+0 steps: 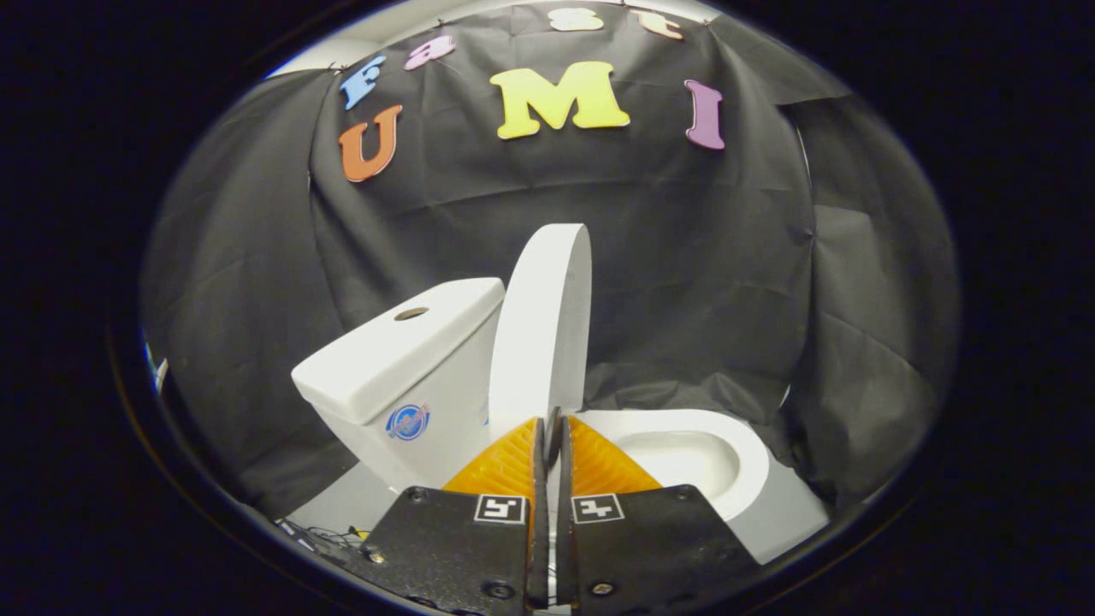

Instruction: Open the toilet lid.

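The toilet lid [543,329] stands raised, nearly upright, at twelve o'clock just ahead of the gripper [552,432], leaning back towards the tank [402,351] at ten o'clock. The fingers are drawn together with only a thin gap between them; whether they pinch the lid's lower edge or merely sit before it cannot be told. The risk from here appears to be the lid falling forward and slamming onto the bowl [684,458] if it is let go short of resting against the tank, or the fingers catching its edge as they leave. The bowl, at two o'clock beside the fingers, looks empty, its basin bare. The tank stays capped.
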The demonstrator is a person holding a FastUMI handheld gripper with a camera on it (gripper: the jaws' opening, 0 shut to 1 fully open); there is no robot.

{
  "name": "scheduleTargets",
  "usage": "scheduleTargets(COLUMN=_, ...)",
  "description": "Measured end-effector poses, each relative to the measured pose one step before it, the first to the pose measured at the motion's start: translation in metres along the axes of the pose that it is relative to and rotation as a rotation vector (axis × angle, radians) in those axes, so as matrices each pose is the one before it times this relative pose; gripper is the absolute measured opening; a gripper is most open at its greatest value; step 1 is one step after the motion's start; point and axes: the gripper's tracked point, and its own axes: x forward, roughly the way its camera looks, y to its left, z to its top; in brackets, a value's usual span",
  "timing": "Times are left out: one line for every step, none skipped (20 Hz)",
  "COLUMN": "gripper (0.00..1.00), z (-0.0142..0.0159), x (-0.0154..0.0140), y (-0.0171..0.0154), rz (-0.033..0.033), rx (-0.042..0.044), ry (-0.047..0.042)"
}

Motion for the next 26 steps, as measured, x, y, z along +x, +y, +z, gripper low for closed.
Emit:
scheduleTargets(gripper=0.07, z=-0.00055, x=0.00031, y=0.00273, rz=0.0028, rx=-0.00009, ry=0.0008)
scheduleTargets(gripper=0.07, z=0.00102, x=0.00148, y=0.00239, rz=0.00088, rx=-0.00409, ry=0.00039)
scheduleTargets(gripper=0.07, z=-0.00086, x=0.00071, y=0.00299, rz=-0.00051, rx=-0.00642, ry=-0.00058)
scheduleTargets(gripper=0.07, z=0.00113, x=0.00091, y=0.00246, rz=-0.00069, rx=-0.00678, ry=-0.00056)
scheduleTargets(gripper=0.07, z=-0.0005, x=0.0003, y=0.00297, rz=-0.00061, rx=-0.00594, ry=-0.00095)
scheduleTargets(gripper=0.07, z=0.00045, x=0.00066, y=0.00286, rz=0.00087, rx=-0.00468, ry=-0.00024)
scheduleTargets(gripper=0.07, z=-0.00103, x=0.00073, y=0.00417, rz=0.00198, rx=-0.00471, ry=0.00011)
scheduleTargets(gripper=0.07, z=0.00046, x=0.00013, y=0.00284, rz=0.00155, rx=-0.00156, ry=0.00128)
scheduleTargets(gripper=0.07, z=-0.00007, x=0.0014, y=0.00236, rz=0.00129, rx=-0.00405, ry=0.00142)
scheduleTargets(gripper=0.07, z=0.00066, x=0.00064, y=0.00341, rz=0.00276, rx=-0.00634, ry=0.00093)
scheduleTargets(gripper=0.07, z=-0.00081, x=0.00072, y=0.00324, rz=0.00104, rx=-0.00639, ry=0.00035)
scheduleTargets(gripper=0.07, z=0.00047, x=0.00088, y=0.00297, rz=-0.00115, rx=-0.00769, ry=-0.00054)
scheduleTargets(gripper=0.07, z=-0.00056, x=0.00042, y=0.00234, rz=-0.00086, rx=-0.00619, ry=-0.00057)
scheduleTargets(gripper=0.07, z=0.00092, x=0.0006, y=0.00219, rz=-0.00047, rx=-0.00331, ry=0.00008)
scheduleTargets(gripper=0.07, z=-0.00014, x=0.00149, y=0.00311, rz=0.00014, rx=-0.0032, ry=-0.00004)
scheduleTargets(gripper=0.07, z=-0.00009, x=0.00099, y=0.00426, rz=0.00069, rx=-0.00711, ry=0.0007)
scheduleTargets(gripper=0.07, z=-0.00051, x=0.00009, y=0.004, rz=-0.00107, rx=-0.01087, ry=-0.0004)
scheduleTargets(gripper=0.07, z=0.00059, x=0.00111, y=0.00222, rz=-0.00128, rx=-0.01017, ry=0.00057)
scheduleTargets(gripper=0.07, z=0.00009, x=0.00124, y=0.0035, rz=-0.0006, rx=-0.00854, ry=0.00115)
scheduleTargets(gripper=0.07, z=0.0005, x=0.00128, y=0.00297, rz=0.00111, rx=-0.00587, ry=0.00098)
scheduleTargets(gripper=0.07, z=-0.0002, x=0.00092, y=0.003, rz=0.00295, rx=-0.00198, ry=0.0006)
scheduleTargets(gripper=0.07, z=0.00042, x=0.00074, y=0.00416, rz=0.00386, rx=-0.00144, ry=0.00005)
scheduleTargets(gripper=0.07, z=-0.00106, x=0.00075, y=0.0039, rz=0.00509, rx=-0.00196, ry=0.00166)
scheduleTargets(gripper=0.07, z=0.00029, x=0.00086, y=0.00429, rz=0.00441, rx=-0.00422, ry=0.00294)
scheduleTargets(gripper=0.07, z=-0.0001, x=0.00118, y=0.00193, rz=-0.00334, rx=-0.00756, ry=0.00241)
scheduleTargets(gripper=0.07, z=0.00048, x=0.00035, y=0.00161, rz=-0.0081, rx=-0.01121, ry=0.0016)
